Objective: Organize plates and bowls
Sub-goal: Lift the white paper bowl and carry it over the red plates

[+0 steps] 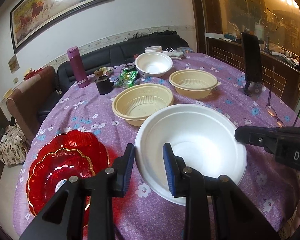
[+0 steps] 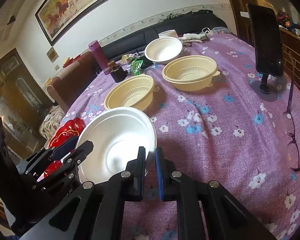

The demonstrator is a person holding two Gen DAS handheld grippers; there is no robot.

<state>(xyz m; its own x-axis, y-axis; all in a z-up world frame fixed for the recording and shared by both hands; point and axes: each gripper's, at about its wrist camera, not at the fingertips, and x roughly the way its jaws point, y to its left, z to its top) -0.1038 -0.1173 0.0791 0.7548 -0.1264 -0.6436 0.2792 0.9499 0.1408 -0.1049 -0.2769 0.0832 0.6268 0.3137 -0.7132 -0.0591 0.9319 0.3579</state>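
Two grippers at near white foam bowl point(image 1: 192, 140) on purple floral counter point(image 1: 210, 92). Left gripper point(image 1: 149, 169) half open, pads astride bowl's near-left rim (one outside, one inside), not clamped. Right gripper point(image 2: 150, 169) nearly closed, pinching bowl's right rim; bowl tilted in right wrist view. Red scalloped plates point(image 1: 64, 168) stacked just left of bowl. Two beige ribbed bowls point(image 1: 143, 105) beyond, second point(image 1: 193, 83) farther right. Another white bowl point(image 1: 153, 64) at far side. Purple flask point(image 1: 78, 68) far left; eyeglasses point(image 1: 274, 112) right.
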